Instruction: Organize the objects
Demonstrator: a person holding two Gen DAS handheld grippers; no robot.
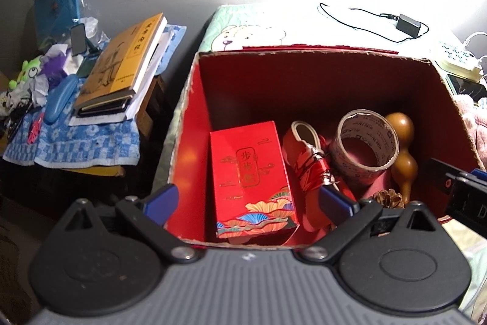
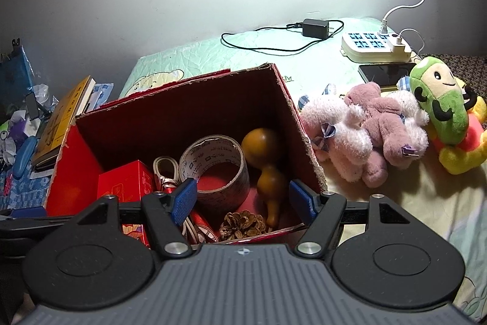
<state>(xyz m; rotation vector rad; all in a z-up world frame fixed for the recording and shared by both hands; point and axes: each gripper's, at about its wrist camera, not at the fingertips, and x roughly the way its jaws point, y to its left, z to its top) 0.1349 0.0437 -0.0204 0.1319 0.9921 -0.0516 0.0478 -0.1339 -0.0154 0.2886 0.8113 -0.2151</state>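
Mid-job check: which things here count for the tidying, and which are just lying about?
Job in hand:
red box, holding a red carton, tape roll, gourd, pine cone
plush toys beside the box, likely next
left hand-held gripper and right hand-held gripper, both open

Lying about:
power strip
charger
phone
books

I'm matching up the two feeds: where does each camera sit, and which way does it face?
Left wrist: on the left gripper, looking down into the red box; its own fingers show, with the other gripper at the right edge.
Right wrist: on the right gripper, over the box's near right side, facing the wall; its own fingers show.
Shared: tape roll, gourd, pinecone.
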